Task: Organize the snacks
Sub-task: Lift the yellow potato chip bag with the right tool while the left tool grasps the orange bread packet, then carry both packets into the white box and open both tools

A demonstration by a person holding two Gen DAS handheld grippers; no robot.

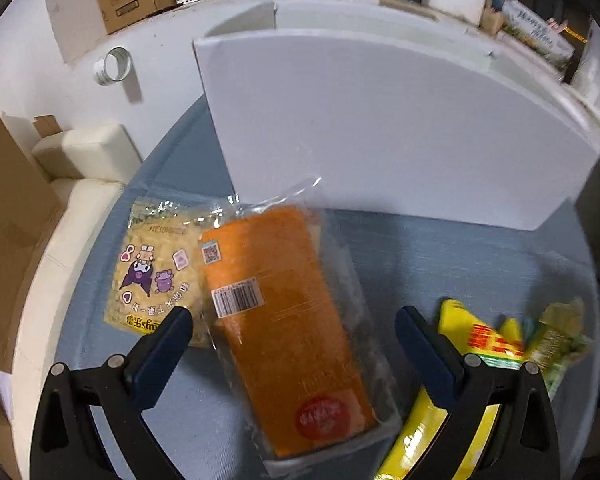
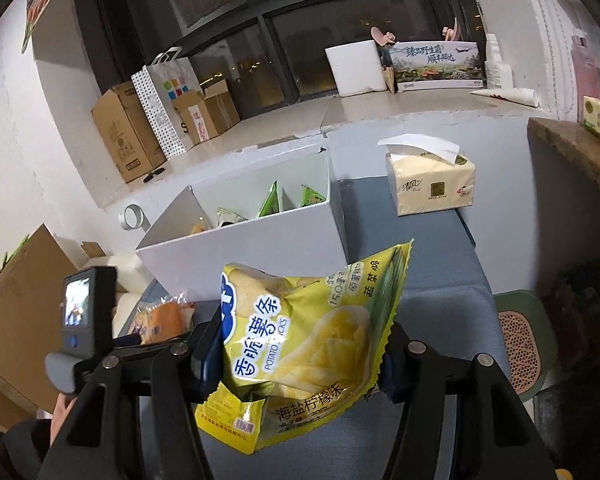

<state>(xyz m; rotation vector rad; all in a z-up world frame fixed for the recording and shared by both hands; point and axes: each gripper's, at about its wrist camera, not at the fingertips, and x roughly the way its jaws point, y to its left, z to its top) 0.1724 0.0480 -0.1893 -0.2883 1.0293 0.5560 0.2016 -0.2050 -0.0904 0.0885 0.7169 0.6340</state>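
Potato sticks bag (image 2: 300,344), yellow, hangs clamped between the pads of the right gripper (image 2: 304,356), lifted off the blue table (image 2: 440,280) short of its near edge. Beside it the left gripper (image 1: 292,320) hovers with jaws wide and empty over the orange cake pack (image 1: 284,312), which lies flat by a cartoon-printed snack bag (image 1: 156,268). Farther back stands the white box (image 2: 260,240), some green packets already inside. My guess: stowing is underway; next, carry the bag over the box's near wall and release.
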